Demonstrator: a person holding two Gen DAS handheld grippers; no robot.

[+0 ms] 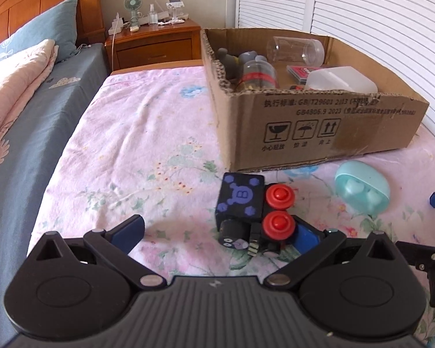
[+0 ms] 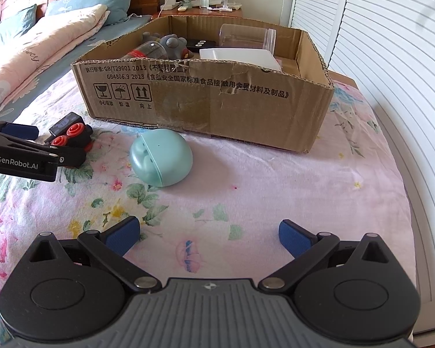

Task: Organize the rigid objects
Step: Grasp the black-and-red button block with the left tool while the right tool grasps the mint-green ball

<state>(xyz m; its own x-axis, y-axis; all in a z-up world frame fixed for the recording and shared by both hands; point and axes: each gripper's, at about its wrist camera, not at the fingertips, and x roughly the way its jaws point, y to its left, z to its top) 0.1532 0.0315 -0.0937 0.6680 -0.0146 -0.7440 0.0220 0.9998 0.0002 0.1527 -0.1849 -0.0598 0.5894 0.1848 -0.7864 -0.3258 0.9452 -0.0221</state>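
The left gripper [image 1: 217, 232] gapes wide, gripping nothing; the black toy train [image 1: 250, 214] lies at its 1 o'clock, against the right pad. The right gripper [image 2: 208, 235] also spreads empty, mint case [image 2: 161, 158] at 11 o'clock before the cardboard box [image 2: 217, 98].

Black toy train [image 1: 248, 217] with two red round knobs along its side and purple-blue markings on its cube-shaped block, lying on the flowered bedsheet [image 1: 148, 145] just before the near left corner of the cardboard box [image 1: 319, 121]. Mint-green egg-shaped case [image 2: 161, 158], tipped on its side with its opening facing left, resting on the sheet close to the box's front wall, right of the train and apart from it. Inside the box: clear plastic jar [image 1: 298, 50] lying down, bottle with red label [image 1: 258, 76], grey figure [image 2: 174, 43], white container [image 2: 237, 58].
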